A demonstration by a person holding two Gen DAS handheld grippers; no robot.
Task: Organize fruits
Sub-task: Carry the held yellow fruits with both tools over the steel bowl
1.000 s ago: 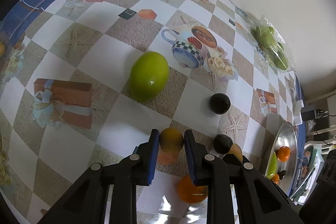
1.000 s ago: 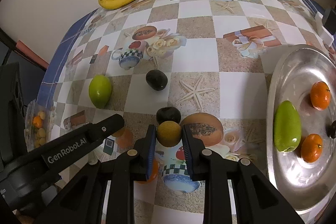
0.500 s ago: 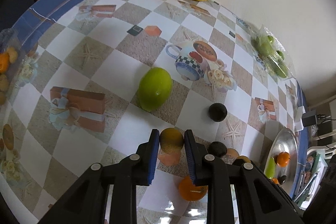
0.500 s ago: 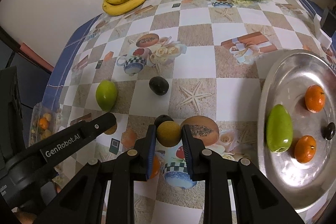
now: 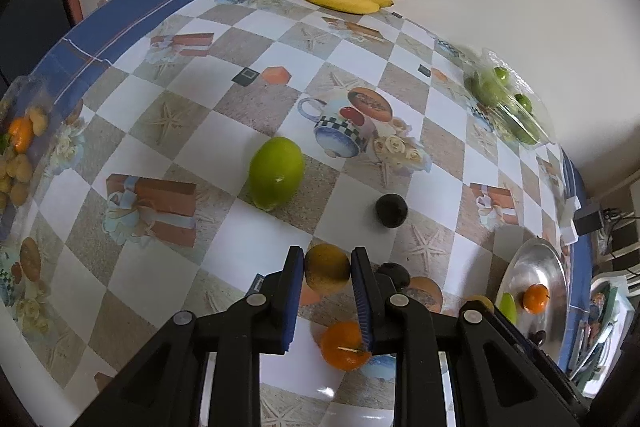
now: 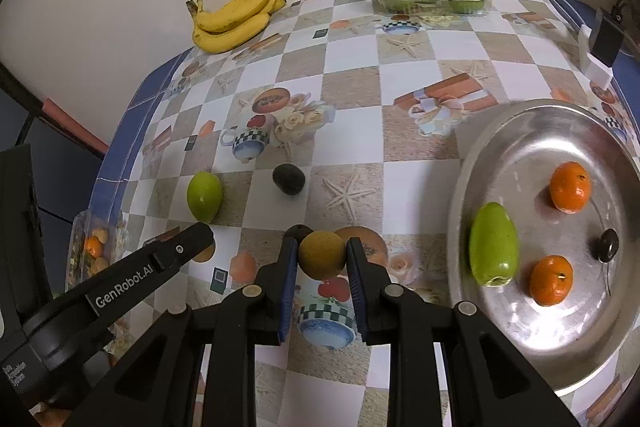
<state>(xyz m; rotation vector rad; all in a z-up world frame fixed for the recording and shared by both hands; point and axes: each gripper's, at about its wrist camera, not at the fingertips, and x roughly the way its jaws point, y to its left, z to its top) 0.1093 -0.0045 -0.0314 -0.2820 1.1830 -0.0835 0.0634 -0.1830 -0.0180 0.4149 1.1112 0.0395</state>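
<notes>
1. While both wrists looked down on the checked, printed tablecloth (image 6: pixel 404 131), each hand-held gripper was clamped on a small round yellow-brown fruit: the left gripper (image 5: pixel 326 269) held one (image 5: pixel 327 268) between its blue pads, and the right gripper (image 6: pixel 321 254) held another (image 6: pixel 321 254) the same way, both fruits pinched at their widest part near the tips.
2. Across the last second both views showed more of the table, so the two fruits had been lifted clear of the cloth, the grip unchanged.
3. Fruits of that size probably weigh little; the skin looked dull and firm, so slipping seemed unlikely, yet a round body can roll out of flat pads if squeezed off-centre.
4. To the right lay the round shiny metal tray (image 6: pixel 516 131), already bearing an oblong green mango (image 6: pixel 493 251), two orange tangerines (image 6: pixel 569 187) and a small dark fruit (image 6: pixel 607 245).
5. Loose on the cloth were a round green fruit (image 6: pixel 204 195), a dark avocado-like fruit (image 6: pixel 288 179), a second dark fruit (image 5: pixel 394 273) and an orange tangerine (image 5: pixel 346 345).
6. Judged from this, the tray's bare left half was the likely place for both held fruits; its slick surface could let them roll.
</notes>
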